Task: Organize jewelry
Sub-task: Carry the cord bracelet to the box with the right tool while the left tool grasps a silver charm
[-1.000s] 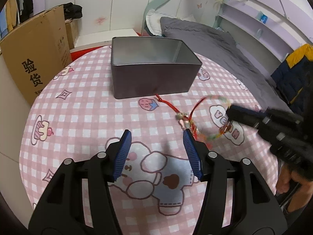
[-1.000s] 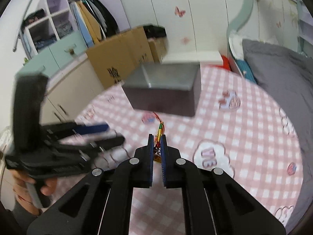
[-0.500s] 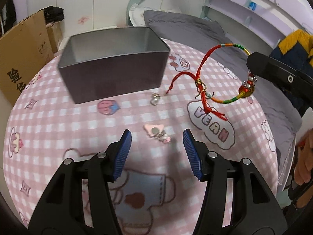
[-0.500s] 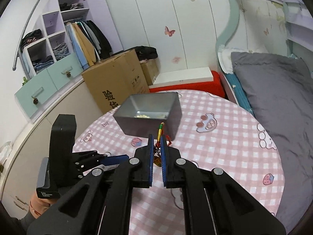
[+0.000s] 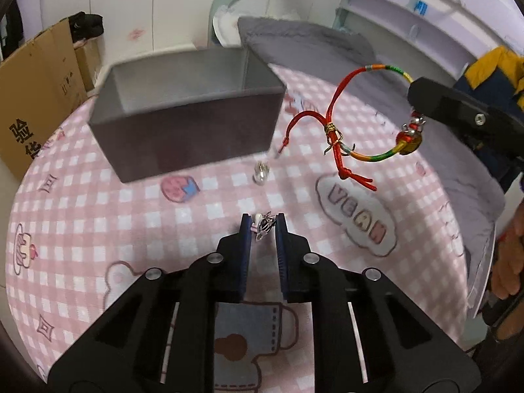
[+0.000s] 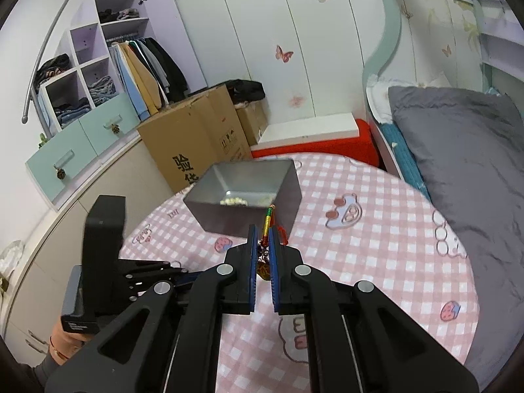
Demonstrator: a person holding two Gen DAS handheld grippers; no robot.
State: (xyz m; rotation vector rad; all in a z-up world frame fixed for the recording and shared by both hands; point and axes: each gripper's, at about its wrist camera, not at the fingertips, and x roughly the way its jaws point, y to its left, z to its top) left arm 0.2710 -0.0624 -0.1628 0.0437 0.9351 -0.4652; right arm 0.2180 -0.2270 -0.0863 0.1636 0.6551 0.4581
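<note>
On the pink checked tablecloth lies a small pink and silver ornament. My left gripper is closing its jaws on it, and the blue pads touch both of its sides. A red and multicolour cord bracelet hangs in the air right of the grey tin box. My right gripper is shut on its beaded part, and the cord sticks up between the pads. The tin is open and holds pale beads. A silver bead lies in front of the tin.
The round table ends close on the right, where a bed with a grey cover begins. A cardboard box and a wardrobe with drawers stand behind the table. A person's hand holds the right gripper's handle.
My left jaws have come together around the pink ornament, after standing wide apart. The right gripper has lifted the bracelet off the cloth, so it now hangs in the air.
</note>
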